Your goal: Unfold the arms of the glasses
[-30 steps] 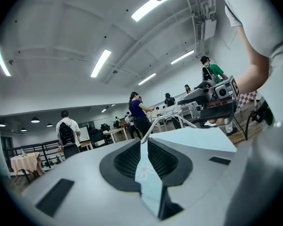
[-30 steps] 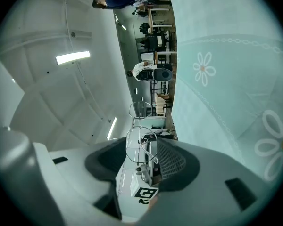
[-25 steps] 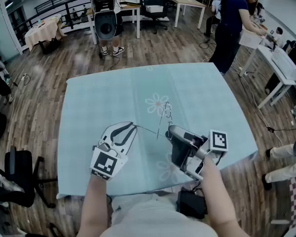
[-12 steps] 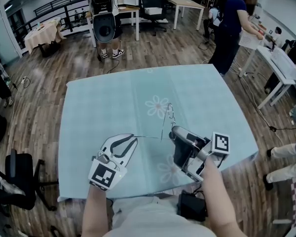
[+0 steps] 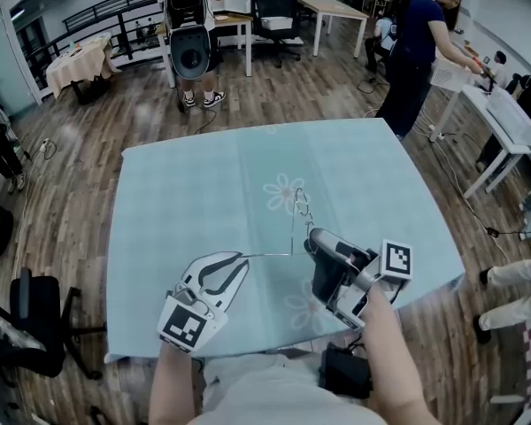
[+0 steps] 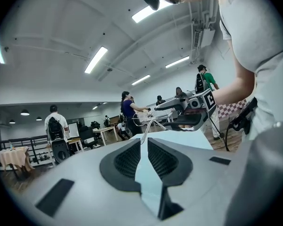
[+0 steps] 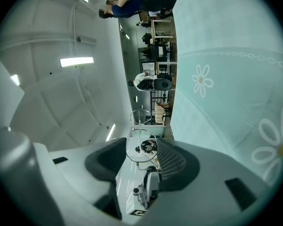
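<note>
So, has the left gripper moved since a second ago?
Yes. The left gripper has drawn back toward the person and now sits farther from the flower print.

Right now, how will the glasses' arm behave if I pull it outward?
The arm is thin wire, so it will probably flex or bend. It might slip from the left gripper's fingers. The right gripper pinches the lens rim, likely fragile.
</note>
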A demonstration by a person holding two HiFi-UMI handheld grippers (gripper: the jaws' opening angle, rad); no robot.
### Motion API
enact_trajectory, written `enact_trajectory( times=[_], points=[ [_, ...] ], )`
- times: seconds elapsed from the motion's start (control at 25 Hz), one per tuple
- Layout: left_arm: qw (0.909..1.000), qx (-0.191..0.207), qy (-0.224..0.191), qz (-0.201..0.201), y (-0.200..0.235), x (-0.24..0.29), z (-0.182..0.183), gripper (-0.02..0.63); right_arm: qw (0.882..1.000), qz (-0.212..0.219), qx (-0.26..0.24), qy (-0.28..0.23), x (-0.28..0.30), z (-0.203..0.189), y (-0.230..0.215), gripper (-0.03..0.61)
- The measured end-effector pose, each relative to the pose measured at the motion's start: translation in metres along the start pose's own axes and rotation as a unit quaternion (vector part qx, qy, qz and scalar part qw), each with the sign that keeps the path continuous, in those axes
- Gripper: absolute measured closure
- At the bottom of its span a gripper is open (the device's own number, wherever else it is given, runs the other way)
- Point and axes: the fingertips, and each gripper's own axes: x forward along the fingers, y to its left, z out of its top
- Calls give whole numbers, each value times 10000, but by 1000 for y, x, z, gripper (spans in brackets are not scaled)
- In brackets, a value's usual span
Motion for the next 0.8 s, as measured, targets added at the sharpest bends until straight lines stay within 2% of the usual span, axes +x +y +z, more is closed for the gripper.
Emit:
enact_trajectory(
  times=[0.12, 0.28, 0.48, 0.64, 0.8],
  points=[
    [9999, -41, -10, 105, 5, 0, 2, 552, 9999, 48, -19, 116, 2, -5, 3, 370],
    [9995, -108, -42, 285, 12, 1, 2, 459, 9998, 100, 12, 180, 3, -8, 5, 370],
    [9972, -492, -126, 542, 24, 2, -3, 376, 9995, 206, 68, 223, 3, -9, 11, 370],
    [9973, -622, -56, 388, 16, 9, -6, 374, 9992, 309, 109, 232, 6, -8, 16, 370],
    [9968, -711, -280, 216, 0, 18, -4, 385, 9990, 377, 202, 164, 9, -8, 17, 370]
  ],
)
